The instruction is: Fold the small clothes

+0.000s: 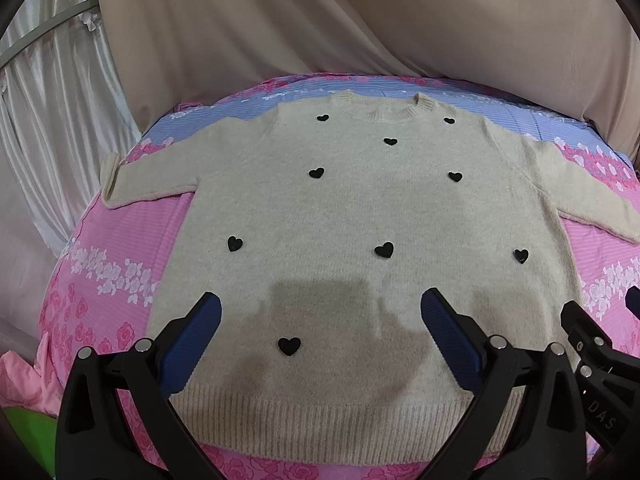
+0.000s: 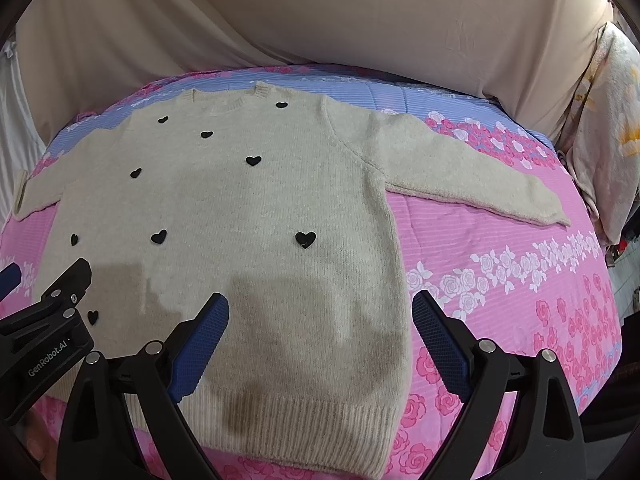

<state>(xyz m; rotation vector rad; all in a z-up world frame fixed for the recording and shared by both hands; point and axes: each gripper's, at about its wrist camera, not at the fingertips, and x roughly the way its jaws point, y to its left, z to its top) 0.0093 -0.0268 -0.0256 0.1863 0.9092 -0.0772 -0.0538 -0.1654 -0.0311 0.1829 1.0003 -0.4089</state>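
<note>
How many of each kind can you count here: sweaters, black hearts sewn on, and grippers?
Sweater: 1
Black hearts: 9
Grippers: 2, the left gripper and the right gripper, both with fingers apart
Total: 12

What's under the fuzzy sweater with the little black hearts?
The cream knitted sweater with black hearts lies flat on a pink and blue flowered bedsheet, which shows all around it. The sheet directly beneath is covered, so anything else there cannot be seen.
</note>
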